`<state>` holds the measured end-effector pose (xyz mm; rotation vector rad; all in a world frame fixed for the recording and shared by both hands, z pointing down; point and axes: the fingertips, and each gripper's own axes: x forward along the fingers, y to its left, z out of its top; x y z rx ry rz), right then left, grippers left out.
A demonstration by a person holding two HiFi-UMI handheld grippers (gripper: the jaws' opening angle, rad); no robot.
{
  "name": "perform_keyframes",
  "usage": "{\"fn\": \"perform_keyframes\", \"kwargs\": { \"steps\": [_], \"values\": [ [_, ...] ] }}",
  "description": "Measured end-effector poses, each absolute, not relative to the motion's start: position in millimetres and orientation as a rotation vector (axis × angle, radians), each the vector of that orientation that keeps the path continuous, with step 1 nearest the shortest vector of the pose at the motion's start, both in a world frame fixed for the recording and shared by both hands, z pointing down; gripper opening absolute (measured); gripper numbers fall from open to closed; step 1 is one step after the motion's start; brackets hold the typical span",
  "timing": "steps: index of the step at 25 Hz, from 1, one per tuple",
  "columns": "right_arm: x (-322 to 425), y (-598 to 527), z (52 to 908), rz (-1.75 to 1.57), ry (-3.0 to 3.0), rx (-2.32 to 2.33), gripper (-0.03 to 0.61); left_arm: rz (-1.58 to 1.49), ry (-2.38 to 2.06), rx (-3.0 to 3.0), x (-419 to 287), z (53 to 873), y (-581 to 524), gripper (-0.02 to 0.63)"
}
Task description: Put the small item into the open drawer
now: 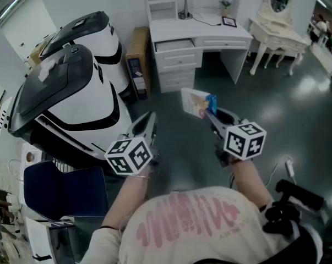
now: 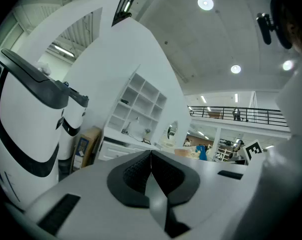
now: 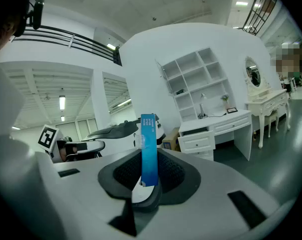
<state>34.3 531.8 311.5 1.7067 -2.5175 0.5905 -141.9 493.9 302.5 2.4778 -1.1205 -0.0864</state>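
Carrying stage, by the look of it: a person stands on the dark floor (image 1: pixel 179 131) with the small item (image 1: pixel 197 103), a flat blue-and-white packet, clamped between the jaws of the right hand-held gripper (image 1: pixel 212 117). The packet stands upright and edge-on in the pads, gripped by its lower end, with most of its length rising free above them. The left hand-held gripper (image 1: pixel 146 126) is just beside the right one on its left, its jaws together on nothing.

The open drawer (image 1: pixel 175 44), the top one under the left end of the white worktop (image 1: pixel 210 29), lies well ahead of the right hand-held gripper and off to the right of the line it points along.

To finish well, the carrier would likely need to swing that hand-held gripper rightward until the drawer sits dead ahead of the packet, then close the gap without loosening the grip, since a packet held low may pivot. The drawer seems only partly pulled out, so the packet should pass over its front edge and sink inside before the jaws part. The left hand-held gripper is best kept off to its own side, away from the drawer front and the cardboard box (image 1: pixel 138 59) leaning beside the drawers
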Motion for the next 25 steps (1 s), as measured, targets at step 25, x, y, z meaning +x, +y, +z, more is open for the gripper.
{"fn": "perform_keyframes", "kwargs": {
  "steps": [25],
  "values": [
    [90, 367, 328, 0.66, -2.502, 1.742, 0.091, -0.11, -1.134, 2.453, -111, 308, 324, 0.029]
  ]
}}
